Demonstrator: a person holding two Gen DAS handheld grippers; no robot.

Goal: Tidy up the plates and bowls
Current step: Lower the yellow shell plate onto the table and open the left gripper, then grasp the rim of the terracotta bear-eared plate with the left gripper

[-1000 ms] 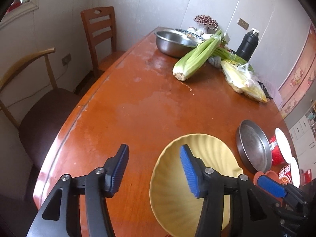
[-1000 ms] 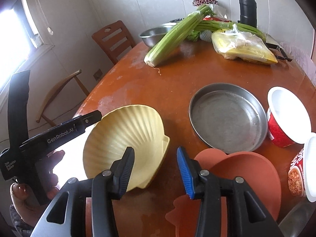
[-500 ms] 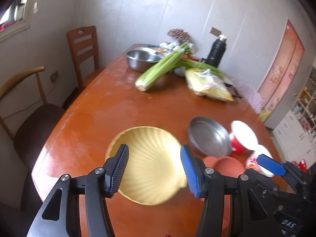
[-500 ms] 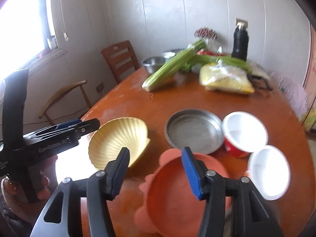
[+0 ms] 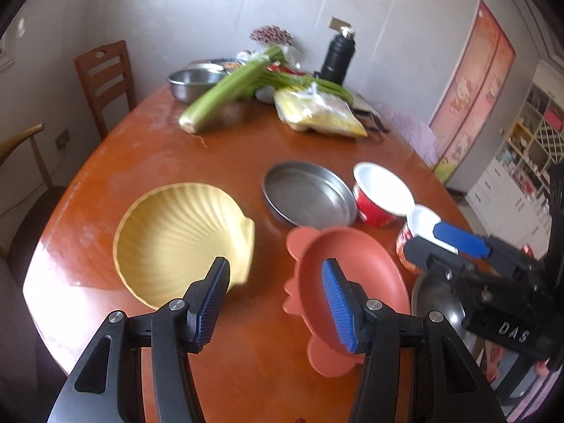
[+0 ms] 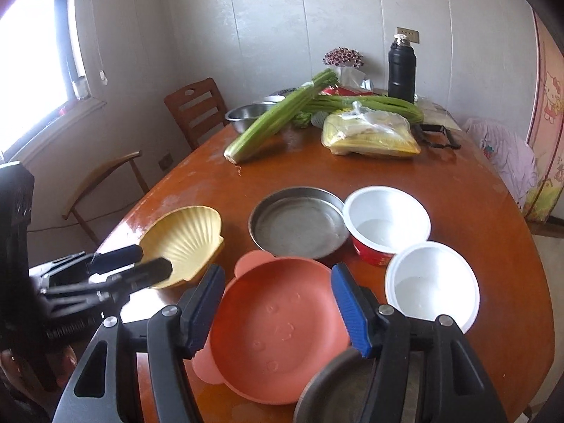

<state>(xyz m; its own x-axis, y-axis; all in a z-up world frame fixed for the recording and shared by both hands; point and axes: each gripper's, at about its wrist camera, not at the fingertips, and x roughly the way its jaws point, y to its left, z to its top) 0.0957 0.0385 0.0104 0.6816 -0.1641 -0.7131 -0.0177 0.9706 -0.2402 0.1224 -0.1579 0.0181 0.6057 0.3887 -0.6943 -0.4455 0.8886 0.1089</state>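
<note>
A yellow shell-shaped bowl (image 5: 176, 236) (image 6: 187, 236) lies at the table's near left. To its right are a steel plate (image 5: 310, 197) (image 6: 299, 225), a salmon bear-eared plate (image 5: 352, 271) (image 6: 278, 324) and two red bowls with white insides (image 6: 387, 215) (image 6: 431, 282). My left gripper (image 5: 275, 303) hangs open above the table between the shell bowl and the salmon plate, holding nothing. My right gripper (image 6: 278, 310) hovers over the salmon plate; its jaws are opening and nothing is gripped between them. Each gripper shows in the other's view, the left gripper (image 6: 141, 262) and the right gripper (image 5: 437, 243).
A steel mixing bowl (image 6: 250, 112), celery (image 6: 275, 123), a bagged yellow package (image 6: 370, 137) and a black flask (image 6: 402, 67) crowd the table's far end. A dark round dish (image 6: 338, 387) sits at the near edge. Two chairs (image 6: 194, 105) stand to the left.
Both grippers have pulled back and up from the dishes, so more of the table shows. The right jaws have widened. The left view has swung from the shell bowl toward the salmon plate.
</note>
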